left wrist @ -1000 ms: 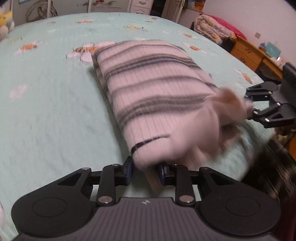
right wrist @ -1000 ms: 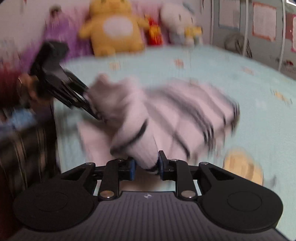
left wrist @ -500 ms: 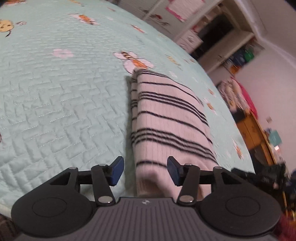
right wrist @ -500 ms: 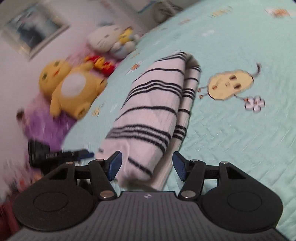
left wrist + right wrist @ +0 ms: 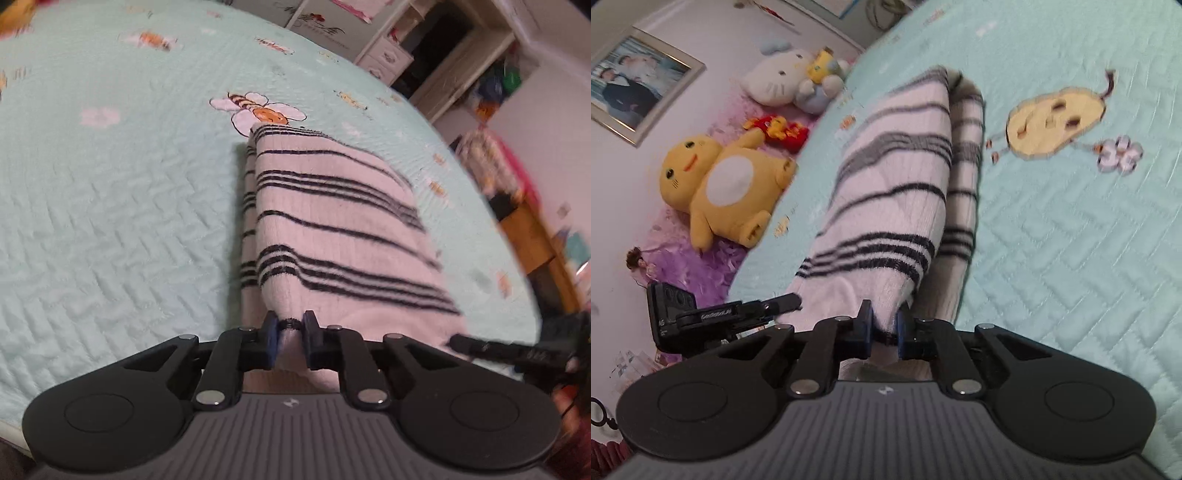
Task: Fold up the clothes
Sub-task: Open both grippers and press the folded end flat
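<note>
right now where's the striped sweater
The striped sweater lies folded on the mint quilt, below the bee print in the left wrist view; both tongs, left and right, pinch its near edge.

the left tongs (image 5: pixel 289 341) pinch the near edge of a folded white sweater with dark stripes (image 5: pixel 332 229), which lies on the mint quilted bed (image 5: pixel 110 221) and reaches toward its far edge. the right tongs (image 5: pixel 517 349) show near the bed's right edge, blurred.
</note>
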A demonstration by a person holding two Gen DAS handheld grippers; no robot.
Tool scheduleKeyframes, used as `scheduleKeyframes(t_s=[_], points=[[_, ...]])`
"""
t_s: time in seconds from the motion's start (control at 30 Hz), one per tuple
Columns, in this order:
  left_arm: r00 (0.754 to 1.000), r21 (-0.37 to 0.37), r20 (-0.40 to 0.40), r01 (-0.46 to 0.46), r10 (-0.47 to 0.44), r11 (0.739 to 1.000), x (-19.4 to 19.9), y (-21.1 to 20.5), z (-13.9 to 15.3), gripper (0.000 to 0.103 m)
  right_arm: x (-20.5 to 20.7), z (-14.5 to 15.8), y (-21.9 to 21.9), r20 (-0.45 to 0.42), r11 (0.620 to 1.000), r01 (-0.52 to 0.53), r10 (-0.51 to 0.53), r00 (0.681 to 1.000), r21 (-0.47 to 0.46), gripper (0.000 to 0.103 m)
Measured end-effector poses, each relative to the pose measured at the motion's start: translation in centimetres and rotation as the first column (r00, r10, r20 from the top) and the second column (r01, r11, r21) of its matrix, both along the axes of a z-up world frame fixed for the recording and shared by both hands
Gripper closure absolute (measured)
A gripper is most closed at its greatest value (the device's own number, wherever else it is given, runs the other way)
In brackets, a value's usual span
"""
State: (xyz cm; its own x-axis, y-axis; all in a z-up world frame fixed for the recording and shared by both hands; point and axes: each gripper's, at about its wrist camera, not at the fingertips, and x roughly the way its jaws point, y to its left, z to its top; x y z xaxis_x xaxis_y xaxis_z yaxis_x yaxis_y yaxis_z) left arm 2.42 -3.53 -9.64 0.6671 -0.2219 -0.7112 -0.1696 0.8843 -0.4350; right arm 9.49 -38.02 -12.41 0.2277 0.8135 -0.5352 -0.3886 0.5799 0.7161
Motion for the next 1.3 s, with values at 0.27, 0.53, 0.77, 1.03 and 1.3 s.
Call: scheduleKeyframes(t_s=[0.27,0.53,0.77,1.03,1.3], points=[[0.997,-0.007,-0.029,-0.066,0.066,0.998,-0.2,0.4,-3.0,0.075,-0.2,-2.7,-1.2,-0.030,0.999,0.034,-0.033,0.999,0.039,0.085],[0.992,0.106,0.040,-0.127,0.123,0.986,-2.8,-0.6,0.1,0.062,-0.7,1.9,-1.0,0.129,0.992,0.011,0.006,0.992,-0.127,0.074],[0.994,0.187,0.106,-0.013,-0.007,0.982,-0.1,-4.0,1.4,0.077,-0.8,4.3,1.4,0.228,0.998,-0.018,0.031,0.973,-0.058,0.075],[0.999,0.135,0.027,0.034,-0.038,0.990,1.0,-3.3,-1.9,0.082,-0.2,-0.6,2.4,0.164,0.996,-0.030,0.043,0.986,-0.080,0.083],[0.988,-0.056,0.076,-0.128,0.132,0.990,-2.0,0.3,0.1,0.075,0.0,1.1,0.4,0.136,1.000,0.013,-0.011,0.991,-0.017,0.078]])
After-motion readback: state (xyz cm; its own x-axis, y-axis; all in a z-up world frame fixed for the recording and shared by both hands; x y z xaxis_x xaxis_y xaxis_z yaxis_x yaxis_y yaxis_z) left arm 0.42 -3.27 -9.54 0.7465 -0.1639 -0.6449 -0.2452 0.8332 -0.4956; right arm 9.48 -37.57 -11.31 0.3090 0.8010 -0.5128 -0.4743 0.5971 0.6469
